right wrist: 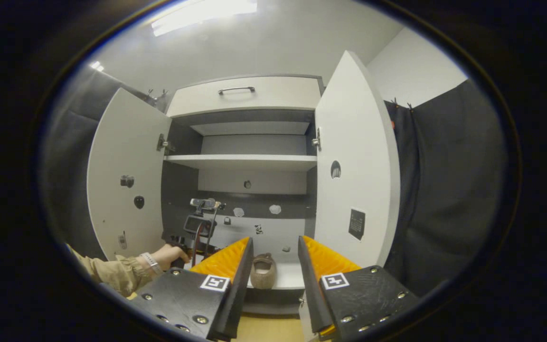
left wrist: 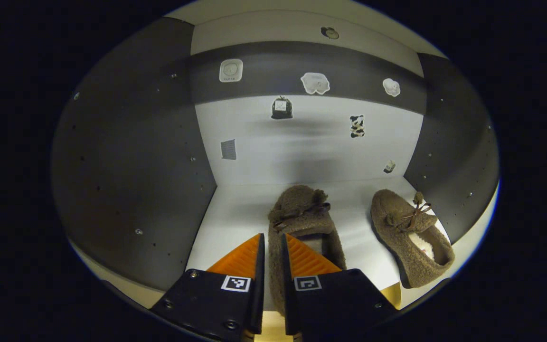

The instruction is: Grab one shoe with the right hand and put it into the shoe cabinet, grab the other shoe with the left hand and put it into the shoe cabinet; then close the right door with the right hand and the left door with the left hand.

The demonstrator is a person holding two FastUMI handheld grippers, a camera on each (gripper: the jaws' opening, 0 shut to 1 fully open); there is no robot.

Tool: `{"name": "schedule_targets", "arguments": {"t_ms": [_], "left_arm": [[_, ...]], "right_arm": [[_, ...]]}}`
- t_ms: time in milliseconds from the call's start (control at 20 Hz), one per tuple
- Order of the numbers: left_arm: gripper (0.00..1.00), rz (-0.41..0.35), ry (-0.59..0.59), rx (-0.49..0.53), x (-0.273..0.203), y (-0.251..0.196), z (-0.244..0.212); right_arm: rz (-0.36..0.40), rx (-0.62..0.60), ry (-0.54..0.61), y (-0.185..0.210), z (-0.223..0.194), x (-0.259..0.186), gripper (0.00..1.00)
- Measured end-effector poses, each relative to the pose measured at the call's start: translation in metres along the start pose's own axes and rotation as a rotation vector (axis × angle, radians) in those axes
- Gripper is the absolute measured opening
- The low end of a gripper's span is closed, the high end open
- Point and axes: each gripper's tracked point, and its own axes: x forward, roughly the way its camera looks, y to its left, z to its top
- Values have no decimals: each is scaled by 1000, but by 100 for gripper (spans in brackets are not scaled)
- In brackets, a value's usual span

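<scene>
shoes: both slippers lie on the cabinet's bottom shelf point(left wrist: 235, 209); right shoe point(left wrist: 411, 235) near the shelf's right front corner, left shoe point(left wrist: 299, 216) mid-shelf.
left tool point(left wrist: 272, 251): pressed nearly together, pinching the left shoe's heel rim, judged mid-placement.
right tool point(right wrist: 273, 266): spread, empty, well back, facing the right door point(right wrist: 356, 166), likely to close it.
left door point(right wrist: 121, 175): open.

We see two fuzzy brown shoes point(left wrist: 302, 223) point(left wrist: 409, 235) at lower centre, white cabinet doors point(right wrist: 124, 175) point(right wrist: 356, 166) either side, dark grey cabinet walls point(left wrist: 131, 156), a khaki sleeve point(right wrist: 112, 273) lower left
</scene>
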Motion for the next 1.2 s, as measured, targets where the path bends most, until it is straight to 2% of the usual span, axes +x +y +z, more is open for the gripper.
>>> {"name": "schedule_targets", "arguments": {"t_ms": [150, 300, 650, 850, 1050, 1150, 1200], "left_arm": [[19, 9, -116, 12, -32, 5, 29], [23, -14, -223, 25, -76, 1, 52], [22, -166, -382, 13, -181, -32, 68], [34, -233, -454, 23, -232, -46, 71], [65, -294, -478, 26, -264, -60, 66], [71, -305, -480, 19, -272, -61, 61], [79, -307, -479, 14, -275, -62, 59]], "right_arm": [[-27, 0, -5, -13, 3, -10, 56], [-65, -8, -8, -33, 6, -19, 56], [-207, -41, -4, -103, 5, -43, 56], [-286, -44, 22, -147, -4, -54, 56], [-318, -25, 30, -178, -9, -54, 57], [-309, -18, 35, -183, -9, -52, 63], [-301, -14, 34, -185, -10, -50, 74]]}}
